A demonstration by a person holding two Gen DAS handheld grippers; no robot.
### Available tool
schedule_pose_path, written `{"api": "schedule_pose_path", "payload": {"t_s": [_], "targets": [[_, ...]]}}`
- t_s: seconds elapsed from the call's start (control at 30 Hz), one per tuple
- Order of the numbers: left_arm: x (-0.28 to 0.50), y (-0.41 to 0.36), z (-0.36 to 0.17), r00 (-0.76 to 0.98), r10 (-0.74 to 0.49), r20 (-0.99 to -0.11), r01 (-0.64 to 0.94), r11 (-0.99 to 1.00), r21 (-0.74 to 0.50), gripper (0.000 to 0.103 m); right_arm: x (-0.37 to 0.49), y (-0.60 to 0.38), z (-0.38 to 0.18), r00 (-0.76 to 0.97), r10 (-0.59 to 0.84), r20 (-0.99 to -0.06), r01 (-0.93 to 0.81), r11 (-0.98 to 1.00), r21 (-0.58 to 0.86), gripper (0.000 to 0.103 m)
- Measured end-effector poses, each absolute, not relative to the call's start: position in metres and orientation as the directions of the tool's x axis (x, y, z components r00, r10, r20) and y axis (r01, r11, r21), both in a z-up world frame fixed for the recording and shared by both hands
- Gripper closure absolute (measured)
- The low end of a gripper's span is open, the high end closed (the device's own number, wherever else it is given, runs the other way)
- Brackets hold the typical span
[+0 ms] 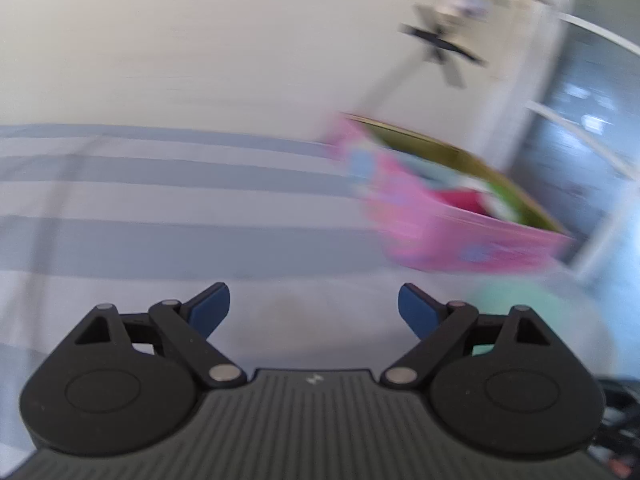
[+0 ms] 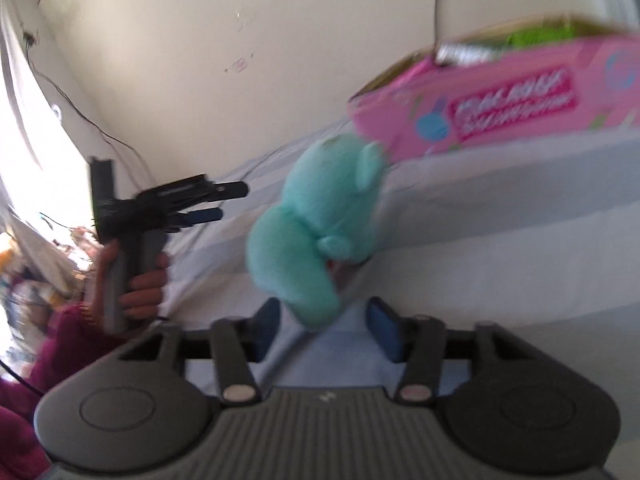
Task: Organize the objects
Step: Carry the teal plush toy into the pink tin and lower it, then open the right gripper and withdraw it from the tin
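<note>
The right gripper (image 2: 322, 328) is standing half-open around the teal plush (image 2: 310, 228) — seemingly releasing it near the pink box (image 2: 500, 108) — while the left gripper (image 1: 314, 310) is hanging wide and empty.

A fuzzy teal plush toy (image 2: 316, 232) was pictured on striped cloth bedding (image 2: 500, 216). A printed pink cardboard box (image 2: 500, 108) was seen nearby.

1. Ahead of me stands a plain cream wall (image 1: 240, 40), a little scuffed and marked.
2. Below it spreads a bed sheet (image 1: 160, 208) in pale blue and grey stripes.
3. A thin dark cable (image 2: 100, 132) trails down the wall near the corner.
4. Bright daylight pours in from the window (image 2: 24, 128) at the left edge of my right view.
5. A glass pane with white frames (image 1: 580, 128) stands at the right in my left view.
</note>
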State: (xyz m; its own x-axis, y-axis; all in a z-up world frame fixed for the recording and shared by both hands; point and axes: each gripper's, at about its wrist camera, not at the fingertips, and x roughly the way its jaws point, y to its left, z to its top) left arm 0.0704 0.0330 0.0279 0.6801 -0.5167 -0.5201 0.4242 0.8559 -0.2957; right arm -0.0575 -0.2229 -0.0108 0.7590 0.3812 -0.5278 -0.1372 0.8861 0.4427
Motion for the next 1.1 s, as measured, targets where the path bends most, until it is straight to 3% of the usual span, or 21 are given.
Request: {"api": "schedule_pose_path", "payload": {"t_s": [0.07,0.17,0.33,0.4,0.5,0.63,0.77,0.83,1.0,1.1], "targets": [[0.06,0.011,0.027,0.627,-0.581,-0.519,0.5,0.811,-0.304,0.007,-0.056,-0.223,-0.008,0.77,0.372,-0.518,-0.144,0.893,0.427,0.04],[0.047,-0.019,0.025,0.58,-0.626,-0.522,0.576,0.768,-0.281,0.0,-0.05,-0.212,-0.009,0.78,0.38,-0.498,-0.174,0.895,0.41,0.025],[0.053,-0.053,0.019,0.503,-0.663,-0.554,0.626,0.722,-0.295,0.0,-0.028,-0.187,-0.015,0.78,0.371,-0.503,-0.243,0.921,0.303,0.025],[0.058,-0.064,0.017,0.449,-0.678,-0.582,0.636,0.7,-0.324,0.029,-0.014,-0.187,-0.022,0.776,0.369,-0.512,-0.247,0.924,0.292,0.029],[0.052,-0.083,0.037,0.487,-0.663,-0.568,0.664,0.704,-0.252,0.028,0.0,-0.184,-0.021,0.776,0.389,-0.496,-0.273,0.916,0.293,0.055],[0.066,-0.11,0.085,0.544,-0.682,-0.49,0.716,0.681,-0.152,0.022,0.002,-0.194,0.009,0.862,0.336,-0.38,-0.286,0.94,0.184,0.055],[0.102,-0.148,0.111,0.603,-0.658,-0.451,0.709,0.701,-0.073,0.017,0.038,-0.227,0.043,0.902,0.292,-0.319,-0.248,0.953,0.172,0.055],[0.128,-0.167,0.114,0.629,-0.626,-0.461,0.683,0.728,-0.058,0.01,0.064,-0.243,0.053,0.912,0.263,-0.313,-0.22,0.961,0.168,0.054],[0.176,-0.196,0.112,0.721,-0.487,-0.494,0.567,0.823,0.017,0.006,0.135,-0.29,0.045,0.914,0.17,-0.368,-0.092,0.971,0.22,0.05],[0.185,-0.197,0.112,0.75,-0.41,-0.518,0.497,0.867,0.034,0.006,0.155,-0.309,0.034,0.909,0.122,-0.398,-0.017,0.966,0.257,0.038]]}}
